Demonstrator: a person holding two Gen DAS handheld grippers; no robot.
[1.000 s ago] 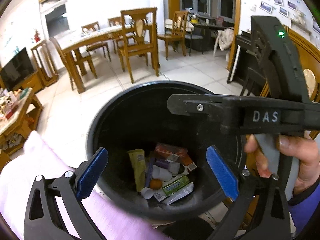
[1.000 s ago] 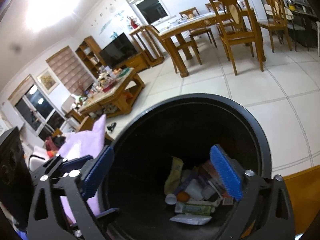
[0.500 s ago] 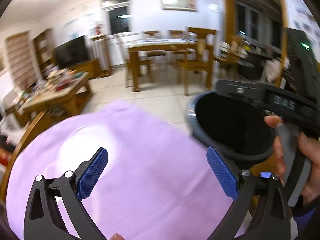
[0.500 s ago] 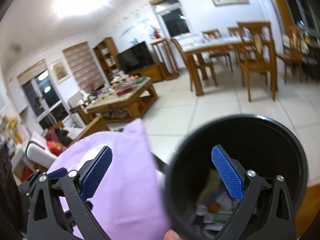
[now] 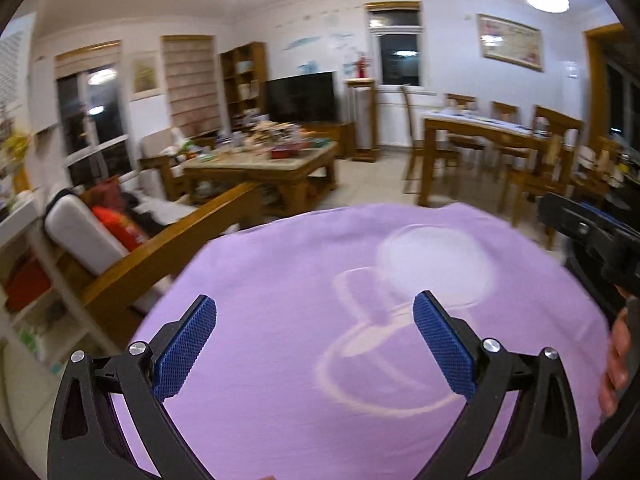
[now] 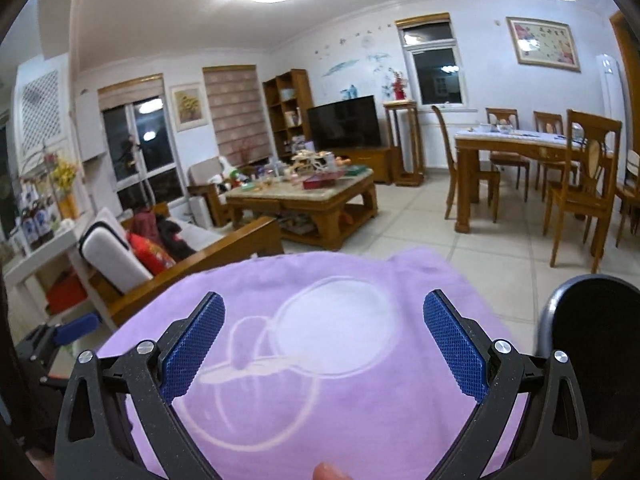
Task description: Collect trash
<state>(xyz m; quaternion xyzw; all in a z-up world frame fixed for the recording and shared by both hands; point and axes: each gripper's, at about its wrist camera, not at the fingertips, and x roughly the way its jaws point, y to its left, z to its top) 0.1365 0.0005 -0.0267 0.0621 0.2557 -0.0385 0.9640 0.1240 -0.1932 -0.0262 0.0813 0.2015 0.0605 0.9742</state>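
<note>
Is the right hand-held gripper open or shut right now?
Open: the right hand-held gripper has its blue pads wide apart over the purple cloth, gripping nothing.

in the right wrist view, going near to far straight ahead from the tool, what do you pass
right tool → purple cloth → wooden sofa arm → coffee table → black tv

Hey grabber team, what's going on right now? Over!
Left gripper open, empty. Right gripper open, empty. Round black trash bin off to the right, contents hidden. Lilac cloth with white circle print spread below both grippers.
</note>
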